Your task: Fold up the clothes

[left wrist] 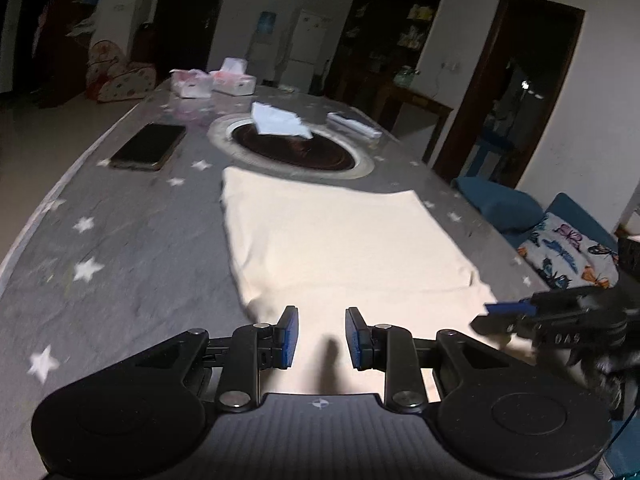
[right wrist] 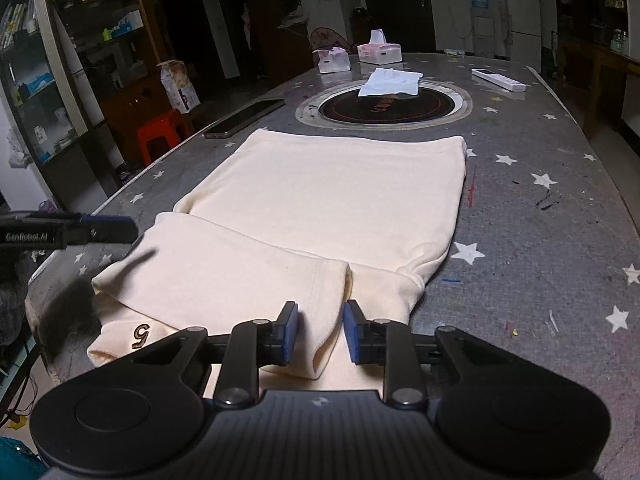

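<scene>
Right black two-finger gripper (right wrist: pixel 321 330): jaws narrowly parted, straddling raised fold ridge of cream cotton garment (right wrist: pixel 328 196); pad contact with cloth cannot tell. Left black two-finger gripper (left wrist: pixel 321 336): jaws narrowly parted over near hem, nothing pinched. Garment lies flat on grey star-patterned table (right wrist: pixel 540 240), long axis running away from both grippers toward round inset burner (right wrist: pixel 384 106). Near end folded over, directly beneath the grippers.
</scene>
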Tool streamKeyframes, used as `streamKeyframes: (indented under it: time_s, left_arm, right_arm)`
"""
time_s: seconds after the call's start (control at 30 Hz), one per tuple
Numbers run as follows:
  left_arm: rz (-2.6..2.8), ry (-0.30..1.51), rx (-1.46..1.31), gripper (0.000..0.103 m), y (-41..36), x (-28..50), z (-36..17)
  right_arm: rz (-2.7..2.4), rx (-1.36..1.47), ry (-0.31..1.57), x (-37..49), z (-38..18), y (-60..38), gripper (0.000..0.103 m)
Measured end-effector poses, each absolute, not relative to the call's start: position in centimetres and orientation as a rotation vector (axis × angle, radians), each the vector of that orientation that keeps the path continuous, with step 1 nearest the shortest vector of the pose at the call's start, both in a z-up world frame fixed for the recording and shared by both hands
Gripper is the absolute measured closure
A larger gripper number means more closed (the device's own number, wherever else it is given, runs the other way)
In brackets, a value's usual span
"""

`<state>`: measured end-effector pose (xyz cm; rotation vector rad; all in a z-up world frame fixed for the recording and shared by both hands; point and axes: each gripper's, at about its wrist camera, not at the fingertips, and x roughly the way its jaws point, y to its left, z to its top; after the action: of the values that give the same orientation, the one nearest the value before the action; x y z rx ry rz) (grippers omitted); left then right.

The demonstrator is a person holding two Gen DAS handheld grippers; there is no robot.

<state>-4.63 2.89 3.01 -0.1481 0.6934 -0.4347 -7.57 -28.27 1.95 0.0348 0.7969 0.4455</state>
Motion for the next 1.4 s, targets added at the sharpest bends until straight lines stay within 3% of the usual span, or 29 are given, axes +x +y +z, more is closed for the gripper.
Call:
streamKeyframes:
  time_s: [0.2,0.37,0.6,0.8,0.97,1.17,1.4]
  left_arm:
    - [-0.355,0.733,-0.122,0.077,3.0,-2.5,1.7]
    - [-0.315,0.745,-0.132,0.073,4.5,-2.7,1.2]
    - [-0.319,0.715,-0.074,0.075,3.7,-2.6,1.7]
    - [-0.29,0.724,-0.037,0.073,4.1,-2.1,1.1]
    - [-0.293,0.713,-0.005,0.073,3.8,-2.3,1.2]
    - [-0.295,0.705,0.018,0.073,3.5,-2.5,1.6]
    - [-0.386,0.657,0.052,0.075,2.5,-4.6,3.9]
  right_arm:
    - [0.437,0.044,0.793,-7.3,1.9,-28.3,0.08]
    - [0.44,0.03,0.787,-7.3,1.7,-28.2,0.08]
    - [0.43,-0.002,0.768,-7.5,1.8,-27.7,0.094]
    - [0.423,-0.027,0.733,-8.3,2.8,-27.6,0.097]
    - [0.411,-0.06,0.68,-9.8,4.6,-27.3,0.097]
    - [0.369,-0.081,0.753,-9.8,2.8,-27.6,0.095]
    - [0.432,-0.124,0.669,-10.5,4.6,-27.2,0.091]
